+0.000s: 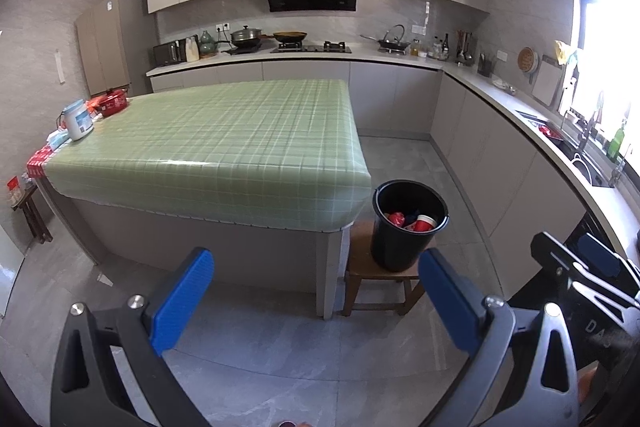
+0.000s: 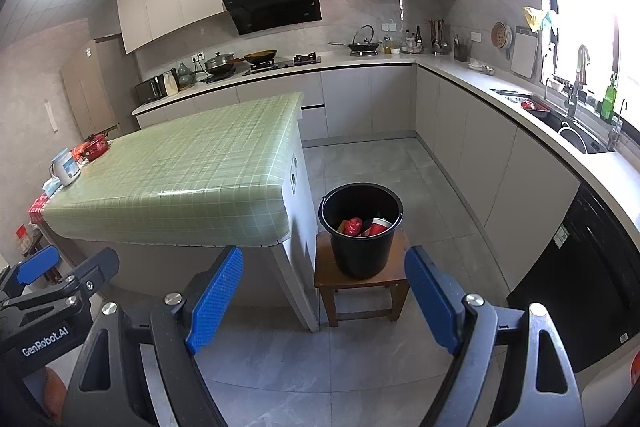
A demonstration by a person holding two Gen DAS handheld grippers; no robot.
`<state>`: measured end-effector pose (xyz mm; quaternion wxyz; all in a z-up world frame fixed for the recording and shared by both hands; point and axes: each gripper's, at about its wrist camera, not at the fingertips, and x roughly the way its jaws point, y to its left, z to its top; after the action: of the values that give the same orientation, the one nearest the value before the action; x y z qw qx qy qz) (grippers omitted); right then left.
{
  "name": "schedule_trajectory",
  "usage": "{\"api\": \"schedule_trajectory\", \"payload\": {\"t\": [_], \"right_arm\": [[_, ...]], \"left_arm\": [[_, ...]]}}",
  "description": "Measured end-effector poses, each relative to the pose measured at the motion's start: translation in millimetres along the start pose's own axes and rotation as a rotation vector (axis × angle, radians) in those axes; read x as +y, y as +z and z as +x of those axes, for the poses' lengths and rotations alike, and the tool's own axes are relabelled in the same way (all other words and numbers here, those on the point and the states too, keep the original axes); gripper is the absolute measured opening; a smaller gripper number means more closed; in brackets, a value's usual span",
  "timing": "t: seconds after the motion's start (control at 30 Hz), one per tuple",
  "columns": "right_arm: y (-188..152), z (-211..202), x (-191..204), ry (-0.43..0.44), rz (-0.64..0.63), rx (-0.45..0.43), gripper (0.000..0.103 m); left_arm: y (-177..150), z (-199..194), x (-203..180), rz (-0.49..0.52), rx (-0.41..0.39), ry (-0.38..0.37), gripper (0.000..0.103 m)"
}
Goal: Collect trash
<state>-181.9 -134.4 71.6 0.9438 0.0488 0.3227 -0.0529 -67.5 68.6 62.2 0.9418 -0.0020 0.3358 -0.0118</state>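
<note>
A black bucket (image 1: 408, 227) stands on a small wooden stool (image 1: 360, 267) beside the table's right front corner. Inside it lie red trash pieces (image 1: 396, 218) and a red-and-white cup (image 1: 425, 223). The bucket also shows in the right wrist view (image 2: 360, 231), with the red trash (image 2: 352, 226) and the cup (image 2: 378, 226). My left gripper (image 1: 316, 301) is open and empty, held back from the table over the floor. My right gripper (image 2: 324, 293) is open and empty, facing the bucket from a distance. Each gripper shows at the edge of the other's view.
A table with a green checked cloth (image 1: 224, 139) carries a white kettle (image 1: 78, 119) and a red pot (image 1: 114, 103) at its far left. Kitchen counters (image 1: 500, 95) run along the back and right, with a sink (image 2: 580, 139). The floor (image 1: 280, 355) is grey tile.
</note>
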Motion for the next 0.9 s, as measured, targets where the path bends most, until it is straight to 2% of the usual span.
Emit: {"api": "schedule_trajectory", "payload": {"t": [0.9], "right_arm": [[-1, -2, 7, 0.000, -0.003, 0.003, 0.085]], "left_arm": [[2, 3, 11, -0.015, 0.015, 0.011, 0.103]]}}
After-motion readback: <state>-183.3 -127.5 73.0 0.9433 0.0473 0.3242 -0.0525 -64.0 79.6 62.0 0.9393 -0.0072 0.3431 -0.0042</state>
